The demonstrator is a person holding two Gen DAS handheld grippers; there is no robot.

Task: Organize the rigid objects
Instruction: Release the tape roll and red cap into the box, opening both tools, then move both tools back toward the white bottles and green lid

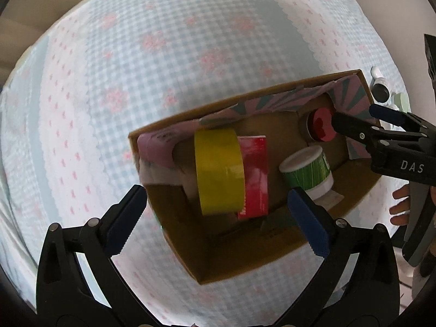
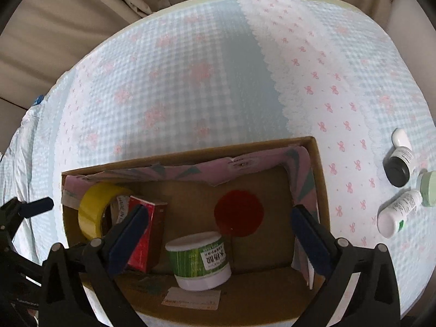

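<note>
Cardboard box [image 2: 323, 179] on a bed [image 2: 190, 81] covered with a blue-checked, pink-bow sheet; pink patterned paper [image 2: 299, 169] lining the box's far and right walls.

Inside the box, seen from the right wrist: yellow tape roll [image 2: 94, 209] on edge in the far left corner, red carton [image 2: 148, 234] just beside it to the right, green-and-white tub [image 2: 200, 260] upright near the front middle, red-lidded jar [image 2: 239, 213] behind the tub toward the right. White label card [image 2: 190, 298] flat on the box floor in front of the tub.

Left gripper [image 1: 218, 220] above the left part of the box, jaws wide apart, nothing clamped; tape roll [image 1: 219, 171] and red carton [image 1: 254, 174] below, between the pads but not touched.

Right gripper [image 2: 218, 235] over the middle of the box, jaws wide apart, gripping nothing; tub and red jar lower down between the two fingers, apart from both.

Outside the box, on the sheet to the right: dark bottle [image 2: 399, 166], white bottle [image 2: 396, 212] lying down, pale green jar [image 2: 429, 188], all close together.
</note>
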